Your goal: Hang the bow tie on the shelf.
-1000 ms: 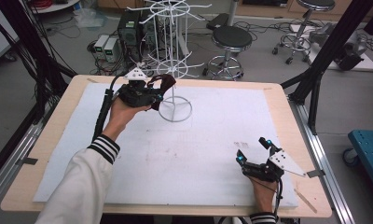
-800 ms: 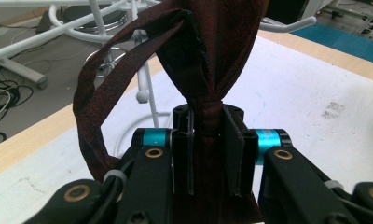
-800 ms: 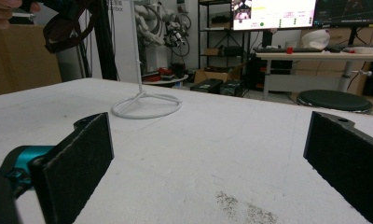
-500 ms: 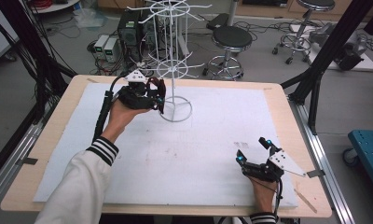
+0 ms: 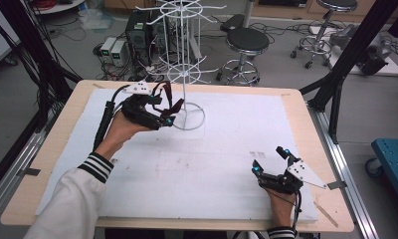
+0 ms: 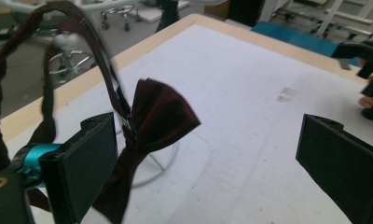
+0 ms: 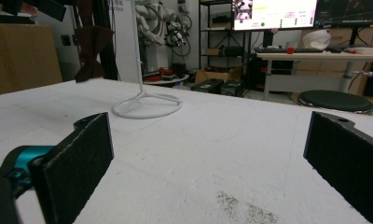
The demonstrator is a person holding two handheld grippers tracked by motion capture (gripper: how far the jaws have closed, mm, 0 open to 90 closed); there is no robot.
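Bow tie let go beside the wire rack

Nearest us, our right gripper rests on the white mat with its jaws spread and nothing between them, kept clear of the work. Farther off to the left, our left gripper has just been opening its jaws; the dark red bow tie dangles by its strap against one pad, unpinched, near the rack, probably to hang there.

No text is reading clearly anywhere. The monitor in the right gripper view is showing coloured panels and perhaps lines of writing, but they are staying too small and blurred to read.
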